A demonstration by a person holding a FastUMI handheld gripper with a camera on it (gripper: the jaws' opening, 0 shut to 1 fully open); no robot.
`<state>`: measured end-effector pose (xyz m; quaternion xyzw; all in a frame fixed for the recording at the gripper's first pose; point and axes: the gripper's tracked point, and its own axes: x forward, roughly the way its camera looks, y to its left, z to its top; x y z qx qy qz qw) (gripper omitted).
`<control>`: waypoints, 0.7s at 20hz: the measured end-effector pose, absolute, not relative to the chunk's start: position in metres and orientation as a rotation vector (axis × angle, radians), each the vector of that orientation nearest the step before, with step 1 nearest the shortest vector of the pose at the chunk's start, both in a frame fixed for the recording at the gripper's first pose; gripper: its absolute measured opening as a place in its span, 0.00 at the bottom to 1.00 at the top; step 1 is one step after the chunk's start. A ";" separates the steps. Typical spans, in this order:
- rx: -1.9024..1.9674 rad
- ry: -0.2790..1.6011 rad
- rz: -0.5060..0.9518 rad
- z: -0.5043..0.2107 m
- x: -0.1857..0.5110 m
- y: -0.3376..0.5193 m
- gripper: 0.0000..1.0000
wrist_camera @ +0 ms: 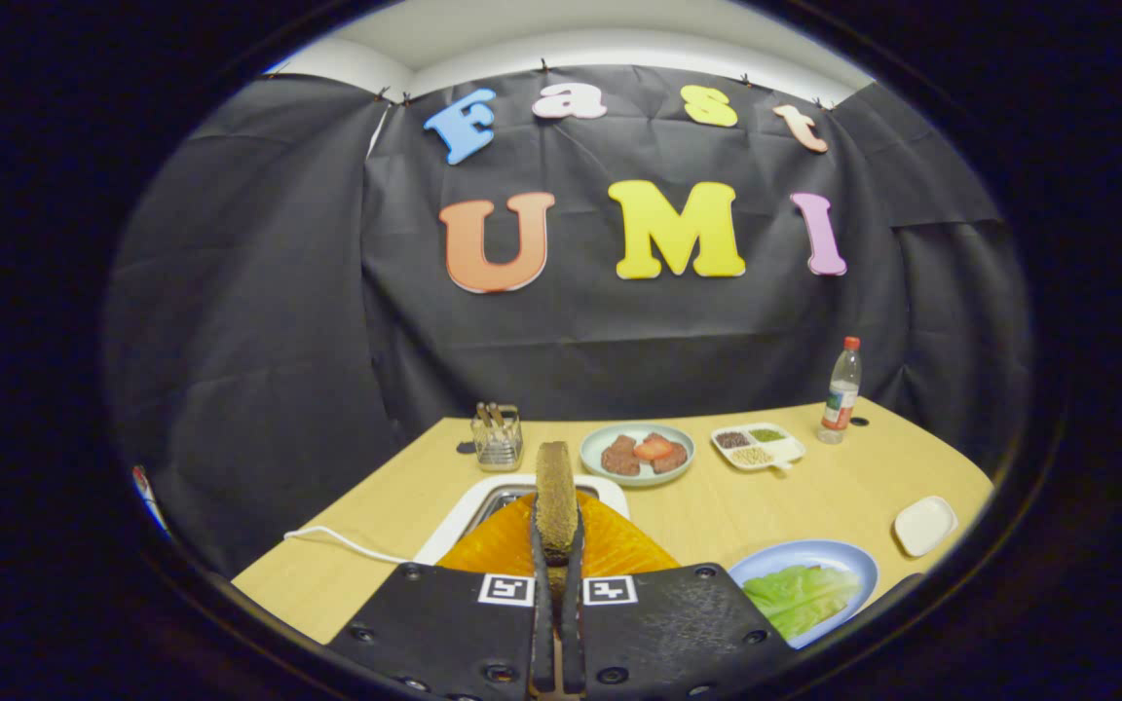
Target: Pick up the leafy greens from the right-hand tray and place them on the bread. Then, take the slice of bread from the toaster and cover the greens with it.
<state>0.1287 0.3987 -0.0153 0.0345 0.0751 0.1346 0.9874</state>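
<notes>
My gripper is shut on a slice of brown bread, which stands upright and edge-on between the fingers. The slice is lifted above the slot of the white toaster, just ahead of the fingers. An orange glossy surface shows right behind the fingers, in front of the toaster. To the right of the fingers sits a blue plate with the leafy greens lying on it. Whether bread lies under the greens I cannot tell.
Beyond the toaster stand a clear utensil holder, a pale green plate of brown and red pieces, a divided white tray of seeds and a bottle. A small white dish sits far right. A white cable trails left.
</notes>
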 end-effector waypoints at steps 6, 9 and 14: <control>0.121 0.048 0.325 0.036 0.110 0.397 0.04; 0.147 0.016 0.342 0.055 0.095 0.386 0.04; 0.164 -0.021 0.318 0.068 0.081 0.351 0.04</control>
